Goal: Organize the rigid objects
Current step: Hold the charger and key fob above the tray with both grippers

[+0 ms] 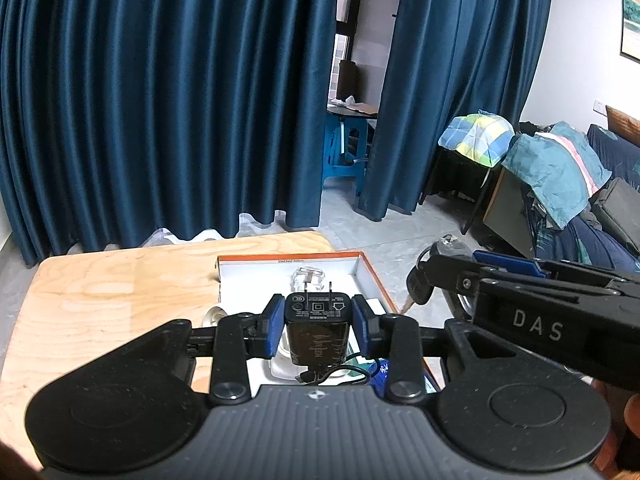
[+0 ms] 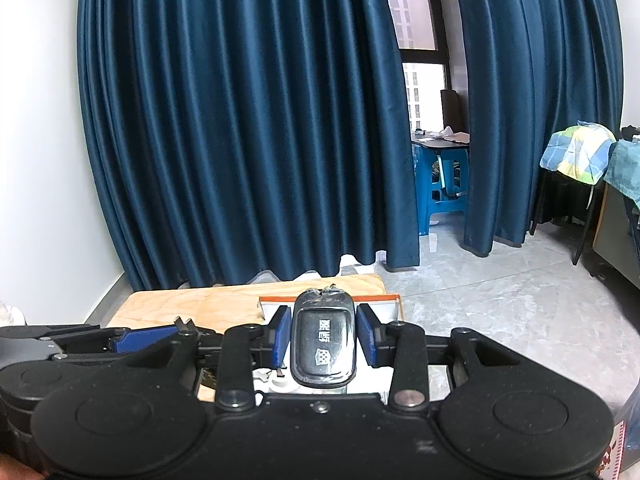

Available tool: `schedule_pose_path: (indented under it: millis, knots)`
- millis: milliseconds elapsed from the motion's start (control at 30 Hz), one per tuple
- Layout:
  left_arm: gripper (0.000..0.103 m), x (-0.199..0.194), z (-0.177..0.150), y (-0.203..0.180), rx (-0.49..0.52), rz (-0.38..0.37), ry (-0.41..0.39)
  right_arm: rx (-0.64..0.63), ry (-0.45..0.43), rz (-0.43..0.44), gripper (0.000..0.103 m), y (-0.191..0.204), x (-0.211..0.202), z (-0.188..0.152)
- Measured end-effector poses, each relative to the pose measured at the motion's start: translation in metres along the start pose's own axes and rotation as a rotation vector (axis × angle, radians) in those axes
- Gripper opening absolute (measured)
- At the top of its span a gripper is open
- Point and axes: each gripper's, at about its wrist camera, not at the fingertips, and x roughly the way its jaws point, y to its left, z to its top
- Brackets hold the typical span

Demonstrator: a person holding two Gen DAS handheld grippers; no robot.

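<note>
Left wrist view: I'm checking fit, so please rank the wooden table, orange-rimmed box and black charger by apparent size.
1. wooden table
2. orange-rimmed box
3. black charger

The charger sits clamped in the left gripper near the lens, so it looks bigger than it is.

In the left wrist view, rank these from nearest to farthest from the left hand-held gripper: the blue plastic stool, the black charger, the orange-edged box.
1. Black charger: clamped between the pads of the left hand-held gripper.
2. Orange-edged box: on the wooden table, just beneath and ahead.
3. Blue plastic stool: on the floor, far back, in the gap between the curtains.
</note>
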Motion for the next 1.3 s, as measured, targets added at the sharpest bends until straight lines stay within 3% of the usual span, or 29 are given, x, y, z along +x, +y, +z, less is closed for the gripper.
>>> schedule_pose_path:
  millis: [1300]
  knots:
    - [0.036, 0.0013, -0.0076, -0.0027, 0.007, -0.019, 0.022, -0.008, 0.009, 0.004, 0.044, -0.0062, 0.0058, 0.0003]
